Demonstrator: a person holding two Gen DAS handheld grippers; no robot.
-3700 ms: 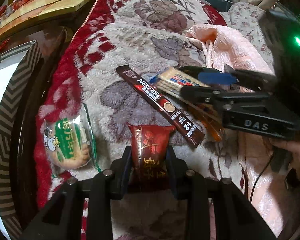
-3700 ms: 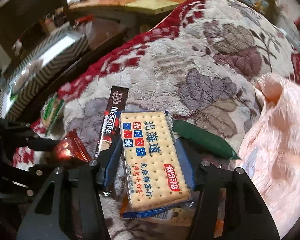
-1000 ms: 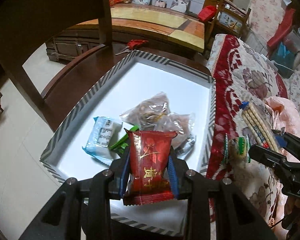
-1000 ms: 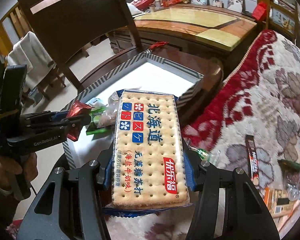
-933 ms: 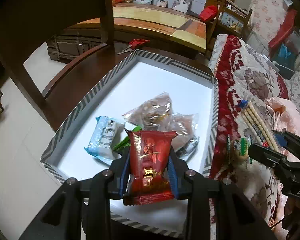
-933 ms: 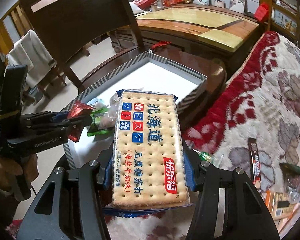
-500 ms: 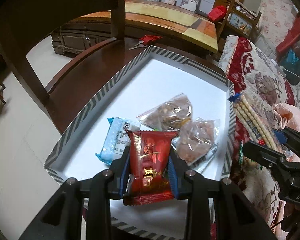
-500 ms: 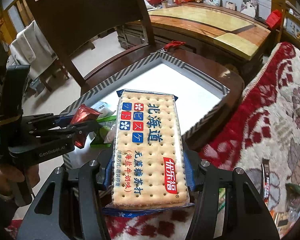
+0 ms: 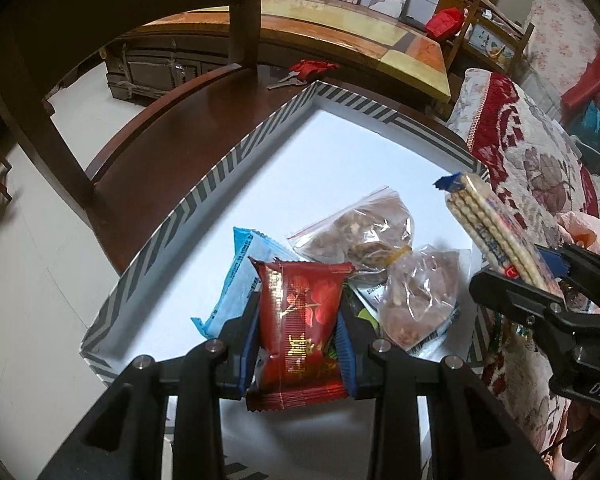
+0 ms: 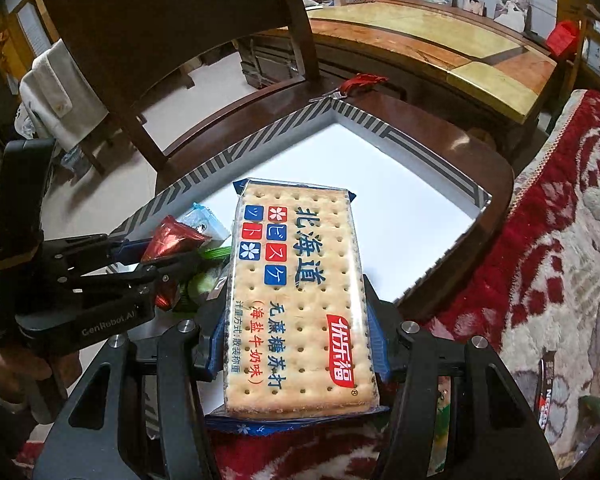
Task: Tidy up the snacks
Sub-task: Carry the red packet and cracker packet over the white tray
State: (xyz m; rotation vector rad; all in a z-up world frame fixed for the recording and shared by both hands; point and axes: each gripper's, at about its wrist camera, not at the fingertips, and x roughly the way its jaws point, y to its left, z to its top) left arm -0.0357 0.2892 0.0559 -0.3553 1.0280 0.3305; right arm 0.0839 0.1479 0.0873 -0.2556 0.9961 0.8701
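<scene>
Left wrist view: the left gripper holds a red foil snack packet with gold print between its closed jaws, above the near part of a white shallow box with a grey striped rim. In the box lie a light blue wrapped snack and two clear plastic bags of brown snacks, close together. The box stands on a dark wooden chair seat. Right wrist view: the right gripper clamps a flat pack of pale soda crackers with blue Chinese text, held over the box's near edge, beside a red and cream floral blanket.
</scene>
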